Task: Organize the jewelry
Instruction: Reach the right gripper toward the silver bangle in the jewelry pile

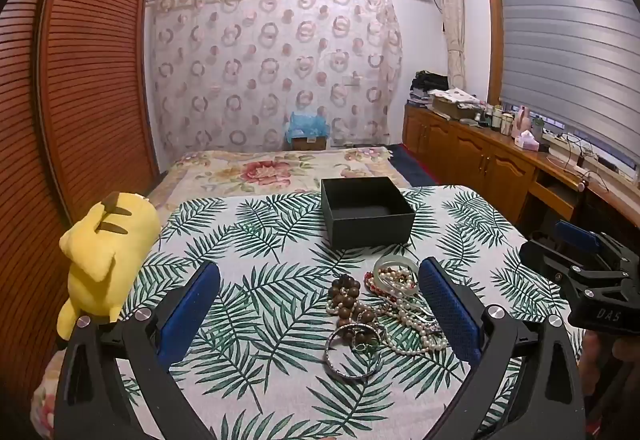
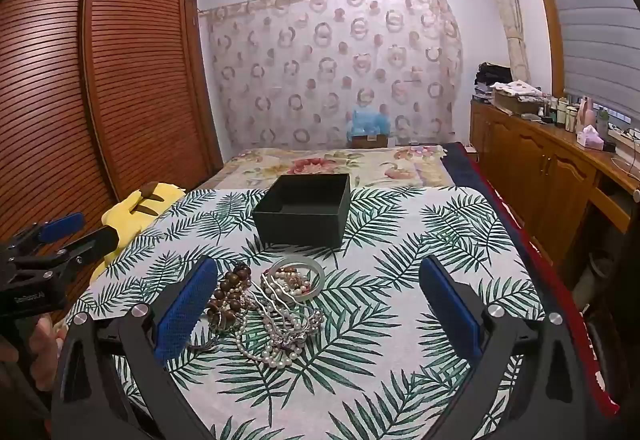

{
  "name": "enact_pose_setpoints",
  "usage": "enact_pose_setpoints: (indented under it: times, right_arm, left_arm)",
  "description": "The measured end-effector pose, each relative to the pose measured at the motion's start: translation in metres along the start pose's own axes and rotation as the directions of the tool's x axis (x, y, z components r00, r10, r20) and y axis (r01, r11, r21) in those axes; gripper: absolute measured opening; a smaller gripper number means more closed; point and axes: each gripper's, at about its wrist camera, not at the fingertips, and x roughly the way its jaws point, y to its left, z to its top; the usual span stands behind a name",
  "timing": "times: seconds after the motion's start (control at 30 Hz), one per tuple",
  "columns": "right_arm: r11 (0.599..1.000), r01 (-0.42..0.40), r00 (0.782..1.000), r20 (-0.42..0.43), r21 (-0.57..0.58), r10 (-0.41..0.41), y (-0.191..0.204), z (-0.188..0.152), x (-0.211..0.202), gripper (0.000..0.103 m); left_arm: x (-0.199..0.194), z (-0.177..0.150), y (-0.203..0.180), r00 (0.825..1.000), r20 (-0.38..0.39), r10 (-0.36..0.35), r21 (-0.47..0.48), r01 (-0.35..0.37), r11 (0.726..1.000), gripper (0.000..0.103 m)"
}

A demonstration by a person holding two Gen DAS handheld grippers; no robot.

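While both the left gripper (image 1: 320, 304) and right gripper (image 2: 318, 304) gape empty, the right one's body reads "DAS".

The left gripper (image 1: 320, 304) is a black plastic frame whose two arms each carry a round silver screw head and end in a long finger faced with a textured blue pad (image 1: 191, 314). The right gripper (image 2: 318, 304) is built the same way, black with silver screws and blue pads (image 2: 451, 310); seen from the left wrist camera, its side bears pale lettering. Bare skin of the left hand (image 2: 42, 340) shows just below the left gripper's lettered black body.
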Motion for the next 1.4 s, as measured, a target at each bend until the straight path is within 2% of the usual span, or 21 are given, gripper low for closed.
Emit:
enact_pose_setpoints:
  times: [0.17,0.2,0.5,0.8,1.13,1.4]
  right_arm:
    - [1.000,0.002,1.000,-0.021,-0.004,-0.002,0.005,0.001,0.006,0.101]
    - [1.000,-0.002,1.000,-0.025,-0.008,0.002,0.016,0.000,0.009,0.101]
    - [0.998,-0.037,0.995,-0.089,-0.041,0.034,0.015,-0.014,0.035,0.101]
    - [0.994,-0.092,0.985,-0.154,-0.060,0.082,0.008,-0.030,0.049,0.094]
    - [0.993,-0.091,0.977,-0.199,-0.070,0.076,0.004,-0.041,0.062,0.093]
    - [0.991,-0.100,0.970,-0.232,-0.087,0.077,0.003,-0.046,0.070,0.093]
  left_arm:
    - [0.003,-0.002,0.001,1.000,-0.012,-0.003,0.002,0.003,1.000,0.096]
    - [0.005,-0.003,0.001,1.000,-0.023,-0.006,0.004,0.006,1.000,0.096]
    - [0.040,-0.027,0.009,0.987,-0.152,-0.051,0.021,0.055,0.998,0.096]
    - [0.072,-0.052,0.008,0.960,-0.262,-0.101,0.023,0.111,0.994,0.096]
    - [0.096,-0.067,0.003,0.922,-0.354,-0.154,0.007,0.167,0.986,0.096]
    - [0.107,-0.079,-0.015,0.893,-0.416,-0.171,0.074,0.221,0.972,0.079]
